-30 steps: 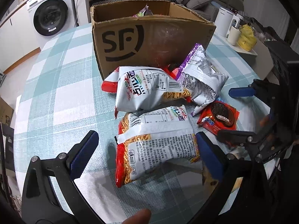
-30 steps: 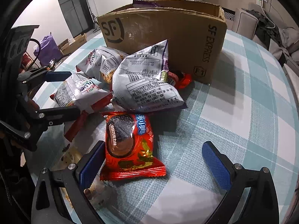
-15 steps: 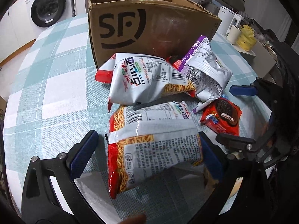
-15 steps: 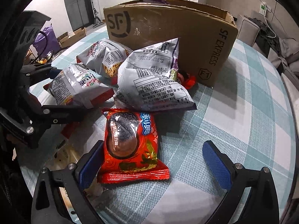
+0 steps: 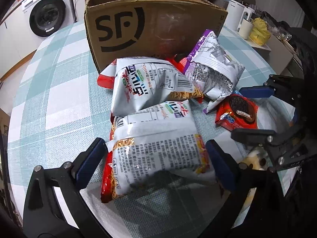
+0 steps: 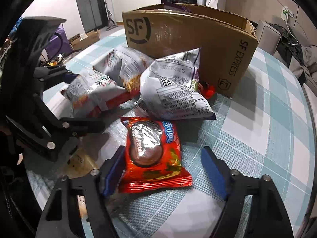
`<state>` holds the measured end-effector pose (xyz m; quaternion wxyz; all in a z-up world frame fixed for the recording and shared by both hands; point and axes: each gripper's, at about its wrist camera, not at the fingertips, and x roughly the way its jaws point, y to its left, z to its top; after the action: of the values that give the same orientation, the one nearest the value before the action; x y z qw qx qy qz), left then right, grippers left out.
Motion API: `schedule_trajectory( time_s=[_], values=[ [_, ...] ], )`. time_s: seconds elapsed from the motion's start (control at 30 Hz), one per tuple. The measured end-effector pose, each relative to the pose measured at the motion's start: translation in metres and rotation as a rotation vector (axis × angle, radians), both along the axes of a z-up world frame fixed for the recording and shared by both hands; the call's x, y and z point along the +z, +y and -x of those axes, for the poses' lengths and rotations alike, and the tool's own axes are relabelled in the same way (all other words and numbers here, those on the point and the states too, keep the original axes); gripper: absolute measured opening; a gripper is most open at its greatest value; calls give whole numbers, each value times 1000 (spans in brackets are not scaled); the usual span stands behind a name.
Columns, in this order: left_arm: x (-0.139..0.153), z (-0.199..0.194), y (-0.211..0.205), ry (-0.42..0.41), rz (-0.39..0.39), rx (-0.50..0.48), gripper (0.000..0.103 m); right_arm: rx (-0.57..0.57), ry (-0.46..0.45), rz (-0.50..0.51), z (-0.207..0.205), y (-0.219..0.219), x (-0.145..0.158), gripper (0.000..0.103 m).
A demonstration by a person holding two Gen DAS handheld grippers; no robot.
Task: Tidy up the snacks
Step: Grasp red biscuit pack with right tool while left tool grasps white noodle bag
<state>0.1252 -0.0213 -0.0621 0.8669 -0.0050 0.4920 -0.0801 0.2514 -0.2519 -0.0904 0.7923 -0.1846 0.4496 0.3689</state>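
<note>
A silver-and-red noodle snack bag (image 5: 156, 144) lies between the pads of my left gripper (image 5: 154, 141). Its jaws are closing, and both pads stand right at the bag's side edges without visibly squeezing it. A red cookie packet (image 6: 152, 154) lies between the pads of my right gripper (image 6: 163, 148), which is also closing. That gripper's left pad touches the packet and its right pad is still apart from it. A second noodle bag (image 5: 150, 83) and a purple-and-silver bag (image 5: 214, 71) lie in front of the open cardboard box (image 5: 158, 29).
The round table has a teal checked cloth (image 5: 49, 99). Small red wrappers (image 6: 208, 89) sit at the box's foot, and a pale packet (image 6: 79, 162) lies between the two grippers. A washing machine (image 5: 47, 17), a kettle (image 5: 235, 13) and a mug (image 5: 245, 28) stand beyond the table.
Both grippers have come down closer over their packets. The right jaws have narrowed a lot around the red cookie packet. The left pads now reach the noodle bag's edges.
</note>
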Motion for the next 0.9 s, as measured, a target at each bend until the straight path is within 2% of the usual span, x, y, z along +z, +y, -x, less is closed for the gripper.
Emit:
schedule_trajectory(
  time_s=[0.13,0.3,0.4,0.6,0.9],
  values=[
    [3,5,-2,-14,6,-15,85,38,7,-31,5,-2,3,58],
    [8,10,-4,-29,32,-33,80,81,-3,-36,15,0,5,49],
    [9,10,-4,-37,40,-37,77,121,-20,-28,22,4,5,49],
    [16,13,-4,-60,58,-54,69,132,-25,-39,23,4,8,48],
    [32,19,-4,-105,95,-79,68,151,-32,-89,21,-13,19,48]
  ],
)
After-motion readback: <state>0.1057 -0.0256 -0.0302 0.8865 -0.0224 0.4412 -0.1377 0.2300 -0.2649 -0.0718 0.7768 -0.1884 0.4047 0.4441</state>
